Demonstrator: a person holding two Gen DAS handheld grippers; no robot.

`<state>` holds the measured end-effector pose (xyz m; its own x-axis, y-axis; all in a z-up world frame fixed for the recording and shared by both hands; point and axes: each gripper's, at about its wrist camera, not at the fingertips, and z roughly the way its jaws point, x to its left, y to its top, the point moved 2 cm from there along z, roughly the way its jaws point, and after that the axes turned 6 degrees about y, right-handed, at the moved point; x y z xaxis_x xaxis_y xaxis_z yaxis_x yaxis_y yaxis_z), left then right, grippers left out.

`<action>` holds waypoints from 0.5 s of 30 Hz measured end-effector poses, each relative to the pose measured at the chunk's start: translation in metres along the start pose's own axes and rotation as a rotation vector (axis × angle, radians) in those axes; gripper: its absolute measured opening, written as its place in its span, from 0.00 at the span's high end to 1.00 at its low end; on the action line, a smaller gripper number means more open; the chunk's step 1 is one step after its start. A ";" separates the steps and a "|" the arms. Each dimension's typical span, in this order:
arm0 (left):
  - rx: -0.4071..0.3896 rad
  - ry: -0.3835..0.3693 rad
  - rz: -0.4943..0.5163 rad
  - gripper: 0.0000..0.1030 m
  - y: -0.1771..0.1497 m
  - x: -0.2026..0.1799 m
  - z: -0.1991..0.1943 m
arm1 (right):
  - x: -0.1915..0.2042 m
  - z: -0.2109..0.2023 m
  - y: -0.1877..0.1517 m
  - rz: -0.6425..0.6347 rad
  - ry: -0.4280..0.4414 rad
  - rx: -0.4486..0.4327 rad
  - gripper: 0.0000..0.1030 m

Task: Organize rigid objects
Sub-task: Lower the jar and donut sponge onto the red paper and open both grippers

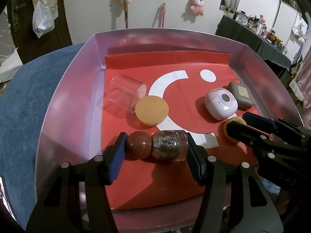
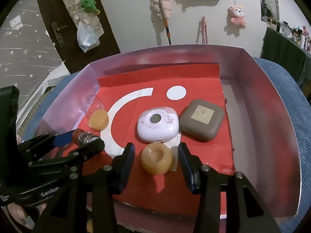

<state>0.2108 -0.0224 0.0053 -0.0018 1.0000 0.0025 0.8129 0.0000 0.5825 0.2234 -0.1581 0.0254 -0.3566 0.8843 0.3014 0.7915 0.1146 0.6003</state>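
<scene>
- Blue textured cloth (image 1: pixel 25 104) lies under the work area; your tray sits on it.
- Your pink-walled tray (image 1: pixel 64 89) holds every task item; its floor is covered by a red sheet (image 1: pixel 175 64) printed with a white arc and a white dot.
- Your left gripper (image 1: pixel 155 147) is clamped end to end on a small shaker bottle (image 1: pixel 169 145) lying on its side near the tray's front edge: one blue pad presses the round brown cap, the other the clear base. The bottle's clear body shows speckled contents.
- Your right gripper (image 2: pixel 156 159) straddles an amber ring-shaped piece (image 2: pixel 156 158) resting on the red sheet. A gap shows on each side between pad and piece, so the jaws are released and grip nothing.
- A clear plastic cup (image 1: pixel 124 91) lies on its side by the tray's left wall, its mouth just beside a flat amber disc (image 1: pixel 151 109).
- A white rounded case (image 2: pixel 157 125) with a circular window sits mid-tray, just behind the amber ring-shaped piece.
- A grey-brown square case (image 2: pixel 202 122) with a pale label lies just beside the white rounded case, nearer the tray's right wall.
- Contact between the two cases cannot be told from either view.
</scene>
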 end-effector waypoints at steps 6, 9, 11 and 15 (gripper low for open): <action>-0.029 0.000 0.001 0.43 -0.001 0.001 -0.010 | 0.002 -0.011 -0.003 -0.008 -0.006 -0.018 0.48; -0.031 -0.007 0.002 0.41 -0.002 0.001 -0.013 | 0.004 -0.019 -0.004 -0.016 -0.008 -0.036 0.45; -0.033 -0.009 0.003 0.38 -0.003 0.000 -0.015 | 0.006 -0.025 -0.005 -0.021 -0.010 -0.047 0.44; -0.053 -0.013 0.006 0.34 -0.003 -0.001 -0.024 | 0.008 -0.032 -0.007 -0.020 -0.007 -0.057 0.44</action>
<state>0.1948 -0.0237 0.0229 0.0105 0.9999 -0.0040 0.7806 -0.0057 0.6251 0.1990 -0.1663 0.0476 -0.3689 0.8851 0.2837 0.7543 0.1067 0.6478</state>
